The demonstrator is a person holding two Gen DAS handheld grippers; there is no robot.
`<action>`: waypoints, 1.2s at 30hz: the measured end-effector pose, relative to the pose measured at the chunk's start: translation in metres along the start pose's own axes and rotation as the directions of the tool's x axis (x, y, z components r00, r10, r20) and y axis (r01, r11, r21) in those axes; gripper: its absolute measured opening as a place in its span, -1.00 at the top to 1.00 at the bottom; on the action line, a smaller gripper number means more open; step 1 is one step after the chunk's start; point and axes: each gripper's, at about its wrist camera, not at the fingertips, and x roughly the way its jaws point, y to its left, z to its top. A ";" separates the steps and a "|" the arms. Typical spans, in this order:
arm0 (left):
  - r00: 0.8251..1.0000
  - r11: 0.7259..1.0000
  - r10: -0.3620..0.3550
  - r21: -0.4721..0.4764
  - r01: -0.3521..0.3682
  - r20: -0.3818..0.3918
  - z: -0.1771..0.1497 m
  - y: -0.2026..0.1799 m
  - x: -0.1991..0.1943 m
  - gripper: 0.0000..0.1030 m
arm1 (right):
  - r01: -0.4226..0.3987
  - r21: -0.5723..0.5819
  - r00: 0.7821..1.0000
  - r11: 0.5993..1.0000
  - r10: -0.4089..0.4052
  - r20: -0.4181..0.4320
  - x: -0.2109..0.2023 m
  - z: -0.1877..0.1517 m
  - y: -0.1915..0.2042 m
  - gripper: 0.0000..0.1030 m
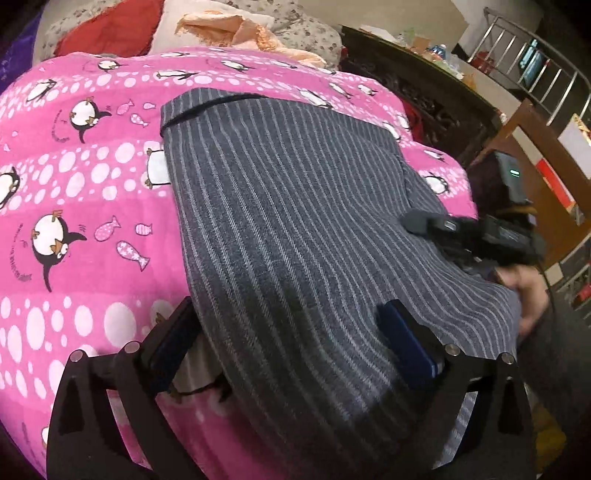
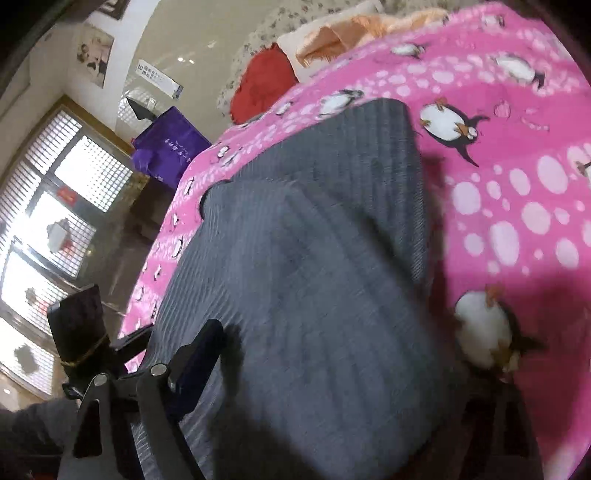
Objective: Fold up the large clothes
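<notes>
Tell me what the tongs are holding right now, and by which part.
Neither visibly grips anything. The left tongs stand open, straddling the near edge of the grey striped garment. The right tongs hover over it, one finger hidden, so a hold cannot be told.

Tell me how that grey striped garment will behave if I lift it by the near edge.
Probably floppy: the grey striped garment drapes over the pink penguin quilt and follows its bulges. It looks thickish, so likely some weight. The unheld side will likely sag and drag across the quilt.

A home bedroom: a bed under a pink penguin-print quilt [image 1: 92,184], pillows [image 1: 184,22] heaped at upper frame, a barred window [image 2: 48,206] left, dark wooden furniture [image 1: 424,85] upper right.
</notes>
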 end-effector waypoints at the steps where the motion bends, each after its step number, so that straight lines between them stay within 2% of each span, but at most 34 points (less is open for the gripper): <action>1: 1.000 1.000 -0.005 0.002 0.005 0.006 -0.001 0.001 0.000 -0.91 | 0.008 0.000 1.000 1.000 -0.008 0.000 0.001 0.002 -0.001 -0.41; 3: 0.999 1.000 0.010 0.007 -0.010 0.031 -0.005 -0.001 -0.001 -0.91 | 0.074 -0.059 0.997 0.995 -0.074 0.013 0.005 0.002 0.011 -0.32; 4: 0.999 1.000 0.022 0.013 -0.023 0.036 -0.007 -0.003 -0.001 -0.91 | 0.134 -0.115 0.991 0.984 -0.132 0.028 0.008 0.002 0.020 -0.29; 6: 0.997 0.997 0.069 0.037 -0.070 0.043 -0.008 -0.009 0.000 -0.90 | 0.255 -0.189 0.966 0.948 -0.242 0.088 0.014 -0.004 0.040 -0.28; 7: 0.996 0.996 0.080 0.045 -0.083 0.049 -0.008 -0.012 0.000 -0.71 | 0.295 -0.197 0.954 0.935 -0.275 0.120 0.017 -0.007 0.046 -0.25; 8: 0.995 0.995 0.081 0.053 -0.084 0.058 -0.008 -0.014 0.000 -0.42 | 0.313 -0.202 0.947 0.928 -0.290 0.137 0.018 -0.009 0.047 -0.14; 9: 0.991 0.992 0.106 0.061 -0.111 0.076 -0.008 -0.016 -0.002 -0.29 | 0.327 -0.216 0.942 0.920 -0.300 0.150 0.019 -0.010 0.050 -0.08; 11: 0.987 0.990 0.120 0.066 -0.127 0.107 -0.009 -0.018 -0.006 0.14 | 0.368 -0.278 0.928 0.887 -0.329 0.176 0.020 -0.013 0.064 0.16; 13: 0.981 0.987 0.135 0.070 -0.146 0.136 -0.011 -0.020 -0.009 0.32 | 0.423 -0.339 0.905 0.840 -0.375 0.201 0.027 -0.013 0.076 0.28; 14: 0.978 0.984 0.147 0.081 -0.160 0.146 -0.011 -0.023 -0.009 0.38 | 0.425 -0.327 0.904 0.844 -0.376 0.204 0.026 -0.014 0.076 0.35; 16: 0.967 0.975 0.168 0.113 -0.192 0.191 -0.010 -0.034 -0.017 0.52 | 0.387 -0.277 0.919 0.880 -0.343 0.194 0.022 -0.013 0.074 0.48; 21: 0.968 0.982 0.145 0.093 -0.167 0.204 0.001 -0.015 -0.044 0.55 | 0.279 -0.182 0.954 0.943 -0.251 0.165 0.017 -0.003 0.077 0.54; 25: 0.966 0.981 0.161 0.072 -0.178 0.201 0.010 0.027 -0.069 0.55 | 0.229 -0.179 0.967 0.957 -0.203 0.153 0.042 0.002 0.102 0.54; 33: 0.948 0.972 0.228 0.006 -0.235 0.221 0.012 0.109 -0.113 0.55 | 0.231 -0.201 0.967 0.952 -0.200 0.160 0.125 0.015 0.168 0.54; 36: 0.950 0.969 0.243 -0.003 -0.248 0.197 0.007 0.128 -0.104 0.48 | 0.272 -0.197 0.957 0.942 -0.243 0.158 0.143 0.014 0.175 0.40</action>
